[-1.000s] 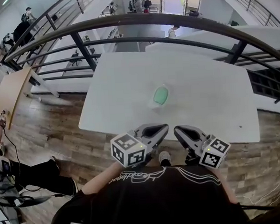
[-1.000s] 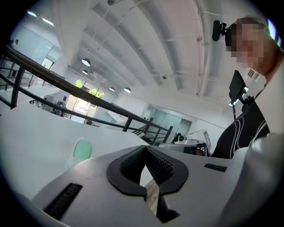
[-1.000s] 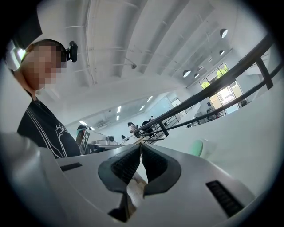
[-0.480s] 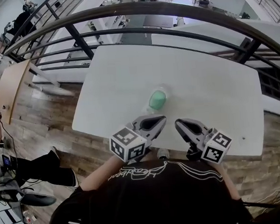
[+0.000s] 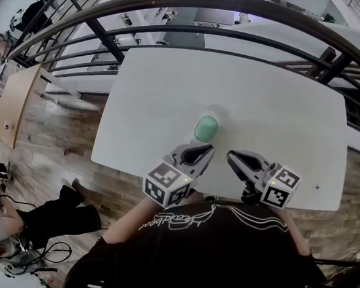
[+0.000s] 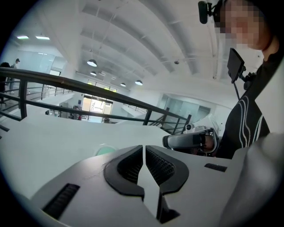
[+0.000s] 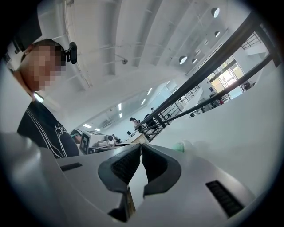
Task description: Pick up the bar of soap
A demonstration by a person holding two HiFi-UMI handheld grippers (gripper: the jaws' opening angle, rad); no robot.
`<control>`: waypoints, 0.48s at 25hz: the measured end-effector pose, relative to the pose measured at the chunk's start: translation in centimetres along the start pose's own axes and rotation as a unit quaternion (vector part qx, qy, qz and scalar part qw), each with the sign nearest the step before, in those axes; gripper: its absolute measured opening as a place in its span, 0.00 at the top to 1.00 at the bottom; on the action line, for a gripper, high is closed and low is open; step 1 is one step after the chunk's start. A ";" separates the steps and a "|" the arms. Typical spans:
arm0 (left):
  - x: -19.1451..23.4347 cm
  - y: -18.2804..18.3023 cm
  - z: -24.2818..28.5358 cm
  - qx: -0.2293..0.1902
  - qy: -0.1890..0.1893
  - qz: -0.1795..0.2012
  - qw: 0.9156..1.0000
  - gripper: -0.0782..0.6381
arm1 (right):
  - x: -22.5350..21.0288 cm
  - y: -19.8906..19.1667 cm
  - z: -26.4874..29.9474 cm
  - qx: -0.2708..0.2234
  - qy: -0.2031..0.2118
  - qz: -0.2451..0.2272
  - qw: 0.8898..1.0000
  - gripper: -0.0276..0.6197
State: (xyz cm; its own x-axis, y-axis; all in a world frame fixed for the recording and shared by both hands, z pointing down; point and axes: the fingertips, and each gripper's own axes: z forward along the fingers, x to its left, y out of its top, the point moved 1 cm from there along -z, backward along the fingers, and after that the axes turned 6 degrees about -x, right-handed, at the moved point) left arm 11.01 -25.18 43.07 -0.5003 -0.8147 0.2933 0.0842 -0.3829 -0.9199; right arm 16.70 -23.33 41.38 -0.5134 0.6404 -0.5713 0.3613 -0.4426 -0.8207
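Both claws are closed tip to tip and hold nothing. The left claw (image 5: 200,152) is the nearer. The bar of soap (image 5: 206,128) lies on the worktop (image 5: 158,92) just ahead of it, slightly left of where it points. From the right claw (image 5: 236,160) the soap sits ahead and to the right. Its long axis seems to run away from both, so a grasp would likely go across its narrow width.

The left gripper (image 5: 206,151) and right gripper (image 5: 233,158) are hanging side by side near the chest, pointing far, jaws closed and empty
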 end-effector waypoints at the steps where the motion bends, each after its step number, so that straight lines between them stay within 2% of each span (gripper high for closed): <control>1: 0.4 -0.2 0.2 0.002 0.009 0.003 1.000 0.88 | -0.3 -0.1 0.1 0.001 0.000 0.002 1.000 0.93; 4: 1.8 -0.6 0.9 0.012 0.031 0.013 0.999 0.86 | -1.3 -0.3 0.2 0.005 0.000 0.004 1.000 0.93; 8: 3.2 -1.6 1.6 0.020 0.045 0.012 0.999 0.79 | -2.3 -0.8 0.2 0.007 -0.003 0.015 1.000 0.93; 12: 4.8 -2.4 2.4 0.044 0.067 0.033 0.996 0.70 | -2.9 -0.6 0.4 0.006 -0.001 0.015 1.000 0.93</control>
State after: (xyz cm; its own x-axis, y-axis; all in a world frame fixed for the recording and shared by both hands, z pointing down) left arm 10.44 -29.19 47.33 -0.6009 -0.7761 0.1911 0.1923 -0.3723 -0.9080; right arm 17.66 -25.24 43.54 -0.5044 0.6254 -0.5953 0.3665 -0.4692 -0.8034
